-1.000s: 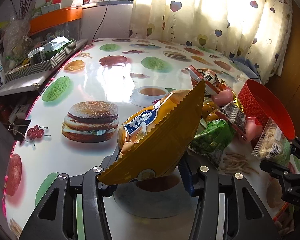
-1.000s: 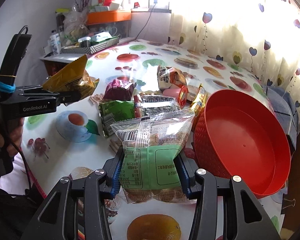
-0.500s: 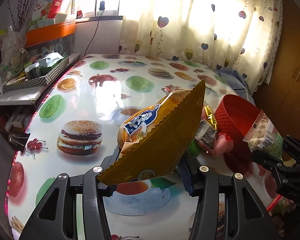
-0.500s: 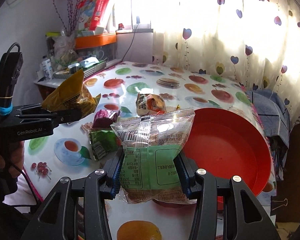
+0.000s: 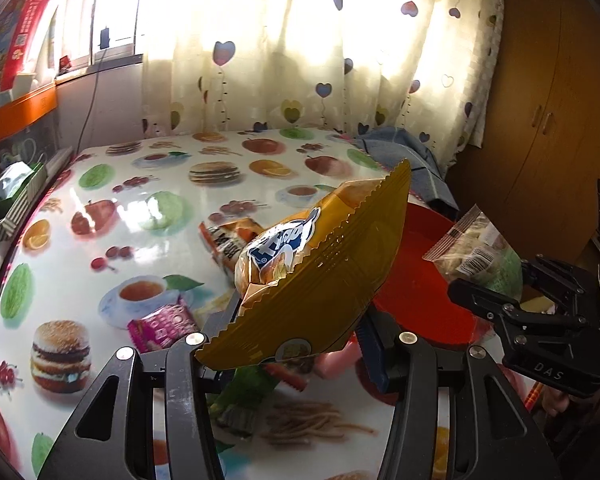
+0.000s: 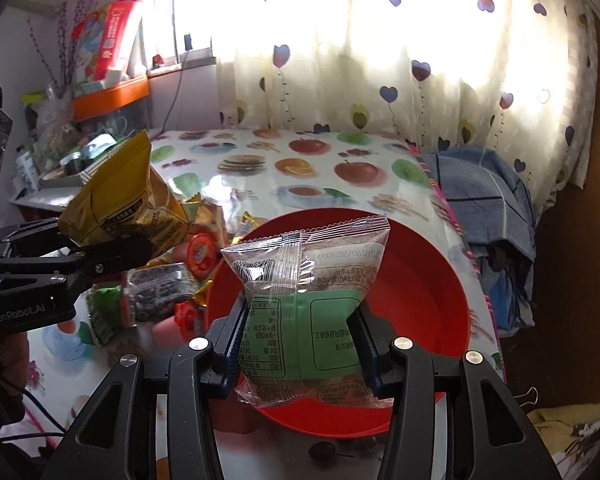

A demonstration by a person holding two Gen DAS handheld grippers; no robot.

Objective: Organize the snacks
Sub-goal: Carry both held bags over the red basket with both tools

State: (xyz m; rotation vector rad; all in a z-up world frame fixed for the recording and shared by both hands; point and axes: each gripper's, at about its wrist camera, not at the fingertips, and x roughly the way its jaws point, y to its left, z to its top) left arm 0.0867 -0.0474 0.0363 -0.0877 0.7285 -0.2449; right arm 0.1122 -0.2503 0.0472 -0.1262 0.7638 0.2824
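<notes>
above red basket (image 6: 440, 280): clear packet (image 6: 306, 312), apparently gripper-held.

A: What blocks the way around the red bowl (image 6: 428, 280)?

B: Its inside is bare. A heap of loose snack packets (image 6: 168, 292) crowds the bench (image 6: 340, 192) just left of the bowl. A folded blue cloth (image 6: 484, 188) lies beyond its right rim.

A: And farther back?

B: Behind the bowl the bench lies open up to the curtain (image 6: 380, 60).
</notes>
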